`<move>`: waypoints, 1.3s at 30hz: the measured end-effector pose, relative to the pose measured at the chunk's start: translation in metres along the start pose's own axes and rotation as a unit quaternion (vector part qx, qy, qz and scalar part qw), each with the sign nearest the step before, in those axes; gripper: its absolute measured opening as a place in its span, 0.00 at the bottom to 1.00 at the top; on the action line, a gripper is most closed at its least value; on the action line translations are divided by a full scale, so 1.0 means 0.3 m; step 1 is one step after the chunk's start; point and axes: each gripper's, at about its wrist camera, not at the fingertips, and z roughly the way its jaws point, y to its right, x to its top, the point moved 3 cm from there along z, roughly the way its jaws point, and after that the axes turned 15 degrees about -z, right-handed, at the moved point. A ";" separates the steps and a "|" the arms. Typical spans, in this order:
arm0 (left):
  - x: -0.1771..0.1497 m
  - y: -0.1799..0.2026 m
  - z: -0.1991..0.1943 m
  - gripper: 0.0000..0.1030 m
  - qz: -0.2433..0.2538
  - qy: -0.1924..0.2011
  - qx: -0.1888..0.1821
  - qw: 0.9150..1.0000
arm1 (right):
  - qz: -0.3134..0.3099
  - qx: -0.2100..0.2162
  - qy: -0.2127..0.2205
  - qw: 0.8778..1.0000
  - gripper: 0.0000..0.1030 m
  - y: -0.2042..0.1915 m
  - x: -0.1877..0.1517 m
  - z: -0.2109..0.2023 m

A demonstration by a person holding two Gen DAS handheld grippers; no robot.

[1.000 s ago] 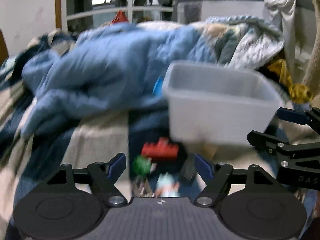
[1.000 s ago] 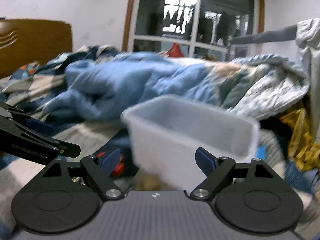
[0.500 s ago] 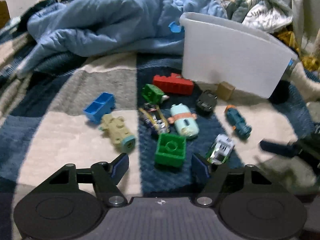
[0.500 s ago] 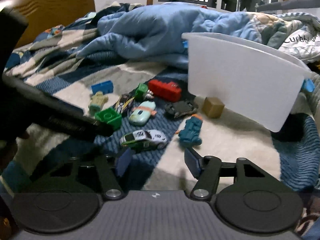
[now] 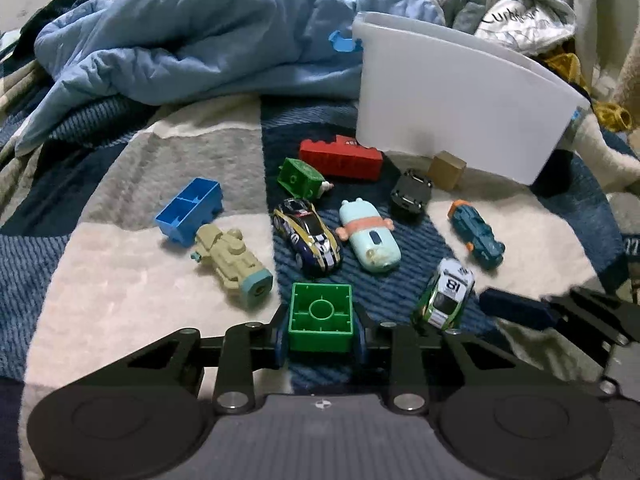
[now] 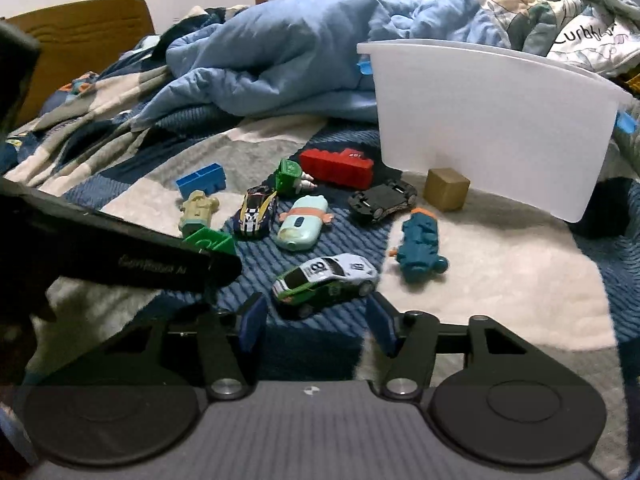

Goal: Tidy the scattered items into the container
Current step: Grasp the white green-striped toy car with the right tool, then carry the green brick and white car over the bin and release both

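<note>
Clamping the green block between both fingers, the left gripper sits nearest the camera, far from the white bin. The right gripper is spread wide, holding nothing, fingers flanking the white-green race car. Between the green block and the white bin lie the striped car, mint toy, black car, red block and brown cube.
</note>
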 end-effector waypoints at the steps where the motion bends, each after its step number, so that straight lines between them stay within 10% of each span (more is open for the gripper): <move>1: 0.001 -0.002 -0.006 0.33 -0.001 0.001 0.000 1.000 | -0.002 -0.002 0.001 1.000 0.61 -0.009 0.007 0.008; 6: 0.018 -0.028 -0.025 0.33 -0.010 0.009 0.005 1.000 | -0.017 -0.015 0.006 1.000 0.63 -0.024 0.042 0.063; 16: 0.004 0.036 -0.042 0.33 0.011 0.005 -0.007 1.000 | -0.064 0.007 0.000 0.998 0.33 -0.022 0.014 0.014; 39: 0.165 0.256 -0.130 0.33 0.051 0.058 -0.031 0.997 | -0.046 -0.074 0.044 0.995 0.32 0.250 0.116 -0.165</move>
